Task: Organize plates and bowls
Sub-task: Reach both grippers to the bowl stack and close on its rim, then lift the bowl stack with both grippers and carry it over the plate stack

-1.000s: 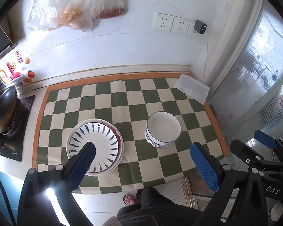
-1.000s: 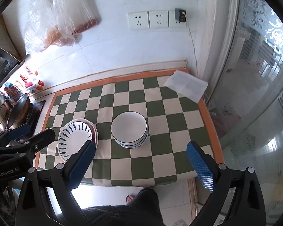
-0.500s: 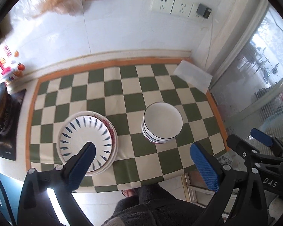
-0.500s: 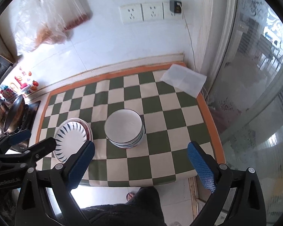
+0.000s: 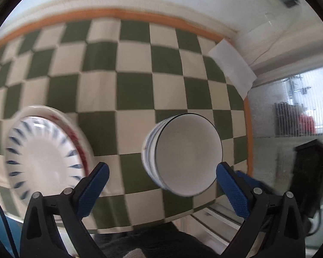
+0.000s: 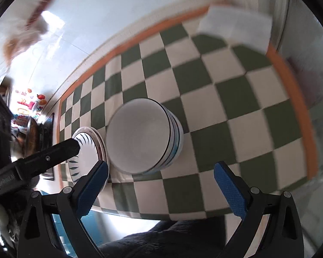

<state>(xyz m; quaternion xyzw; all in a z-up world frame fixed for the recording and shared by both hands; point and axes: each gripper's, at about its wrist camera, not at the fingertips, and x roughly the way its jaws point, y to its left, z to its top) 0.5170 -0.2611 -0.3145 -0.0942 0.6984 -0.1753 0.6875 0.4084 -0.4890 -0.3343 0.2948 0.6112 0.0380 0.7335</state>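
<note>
Green-white checkered mat (image 5: 137, 90) on counter, plate stack (image 5: 45, 154) at its left front, bowl stack (image 6: 144, 137) just right of it, both blurred, left gripper (image 5: 162, 190) jaws apart, right gripper (image 6: 161, 185) jaws apart, both empty.

plates (image 5: 43, 150) left | bowls (image 5: 183, 154) right, just beside | both on cloth (image 5: 135, 64)

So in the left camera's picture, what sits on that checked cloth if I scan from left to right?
White plate with blue dashes around its rim, on top of a red-rimmed plate → stack of white bowls with blue stripes outside → folded white paper sheet at the green-and-cream checked cloth's far right corner.
</note>
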